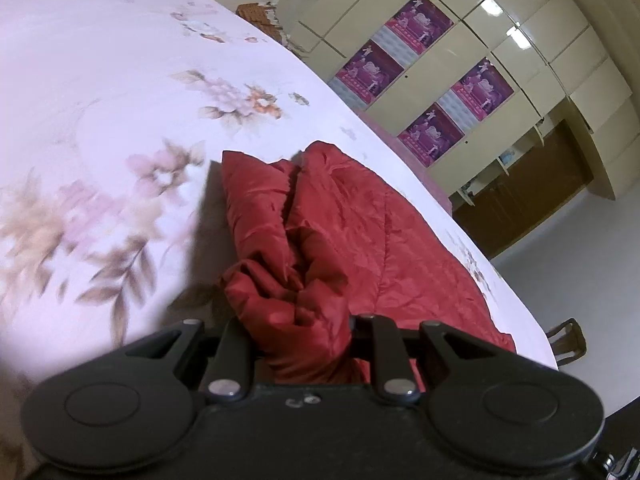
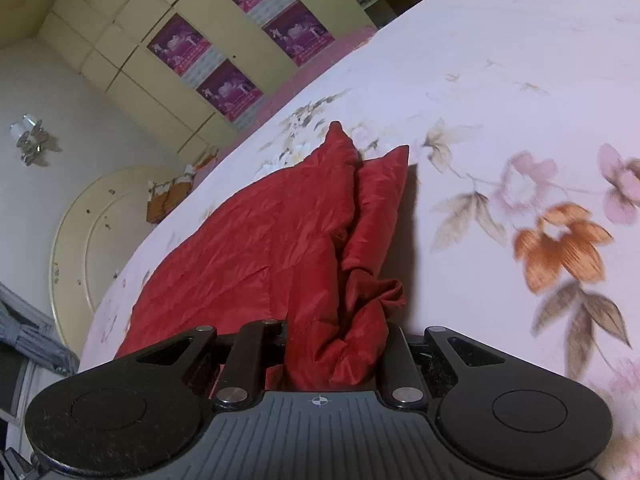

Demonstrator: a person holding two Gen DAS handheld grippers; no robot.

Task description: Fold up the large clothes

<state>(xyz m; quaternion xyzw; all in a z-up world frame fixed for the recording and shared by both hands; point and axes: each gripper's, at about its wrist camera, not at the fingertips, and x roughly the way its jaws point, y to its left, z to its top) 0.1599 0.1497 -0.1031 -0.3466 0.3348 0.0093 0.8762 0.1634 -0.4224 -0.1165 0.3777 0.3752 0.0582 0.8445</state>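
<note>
left tool (image 1: pixel 308 344) clamps red jacket (image 1: pixel 352 232) | right tool (image 2: pixel 336 356) clamps it too | bed (image 1: pixel 100 80) — one fold seems begun — more left

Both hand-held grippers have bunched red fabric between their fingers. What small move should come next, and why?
Probably carry both grips together across the red garment and lay the edge down. The left hand-held gripper and right hand-held gripper each pinch a raised bunch, while the rest lies flat on the floral bedsheet.
</note>
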